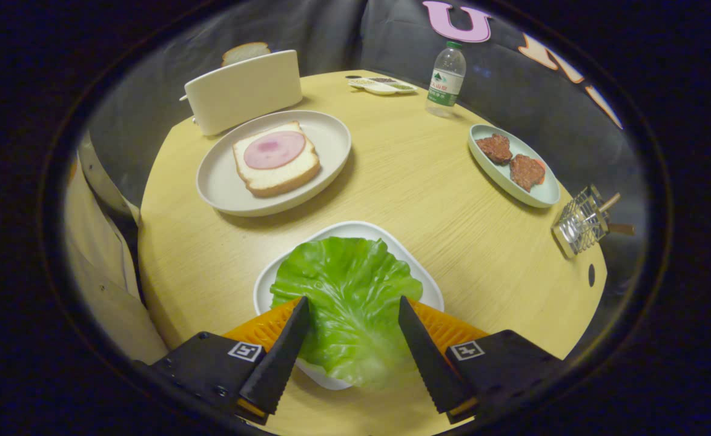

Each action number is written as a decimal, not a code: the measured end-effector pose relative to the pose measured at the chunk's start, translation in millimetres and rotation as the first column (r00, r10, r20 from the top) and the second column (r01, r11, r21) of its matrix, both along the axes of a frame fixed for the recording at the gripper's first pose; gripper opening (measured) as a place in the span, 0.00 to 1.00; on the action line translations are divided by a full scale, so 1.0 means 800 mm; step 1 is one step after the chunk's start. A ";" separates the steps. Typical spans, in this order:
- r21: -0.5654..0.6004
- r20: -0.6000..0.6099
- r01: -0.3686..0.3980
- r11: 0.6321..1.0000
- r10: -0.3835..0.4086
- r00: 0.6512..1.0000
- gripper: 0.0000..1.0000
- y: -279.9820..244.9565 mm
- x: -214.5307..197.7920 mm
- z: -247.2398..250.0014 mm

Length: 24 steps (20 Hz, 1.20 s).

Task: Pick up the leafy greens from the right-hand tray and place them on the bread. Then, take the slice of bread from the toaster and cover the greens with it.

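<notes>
A large green lettuce leaf (pixel 346 290) lies on a white square tray (pixel 355 229) at the near edge of the round wooden table. My gripper (pixel 353 301) is open, its two fingers straddling the near half of the leaf, and neither finger visibly presses on it. Beyond the tray to the left, a slice of bread (pixel 278 175) topped with a round pink ham slice (pixel 274 149) rests on a round pale plate (pixel 222 181). Behind that plate stands a cream toaster (pixel 243 91) with a slice of bread (pixel 245 52) sticking out of its top.
A pale green oval dish (pixel 540 195) with two brown patties sits at the right. A water bottle (pixel 446 79) and a small condiment tray (pixel 383 85) stand at the far edge. A wire rack (pixel 581 221) sits at the right rim. A person's light sleeve (pixel 98 242) shows left of the table.
</notes>
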State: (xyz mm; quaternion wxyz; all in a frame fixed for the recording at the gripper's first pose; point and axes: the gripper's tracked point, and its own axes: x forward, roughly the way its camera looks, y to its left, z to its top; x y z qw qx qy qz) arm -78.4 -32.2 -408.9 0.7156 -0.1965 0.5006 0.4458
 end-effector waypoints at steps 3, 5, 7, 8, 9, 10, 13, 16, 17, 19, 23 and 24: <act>0.000 -0.018 0.035 0.999 -0.035 0.999 0.81 -0.001 0.002 0.000; -0.003 -0.019 0.036 0.999 -0.036 0.999 0.77 0.000 0.002 0.000; -0.014 -0.022 0.041 0.999 -0.041 0.999 0.75 0.001 0.000 -0.001; -0.014 -0.018 0.037 0.999 -0.037 0.999 0.75 0.003 0.002 -0.001; -0.013 -0.015 0.036 0.999 -0.037 0.999 0.68 0.005 0.000 0.001; -0.016 -0.012 0.033 0.999 -0.033 0.999 0.61 0.005 0.000 0.002; -0.014 -0.010 0.025 1.000 -0.025 1.000 0.39 0.012 -0.003 0.000; -0.017 0.013 0.009 1.000 -0.009 1.000 0.18 0.010 -0.003 0.003; -0.023 0.046 -0.001 1.000 0.002 0.999 0.11 0.010 0.002 0.005; -0.028 0.056 -0.009 1.000 0.011 0.998 0.04 0.010 0.000 0.008; -0.036 0.072 0.017 0.999 -0.015 0.997 0.04 0.007 0.004 0.025; -0.036 0.083 0.024 0.999 -0.021 0.996 0.04 0.006 0.005 0.032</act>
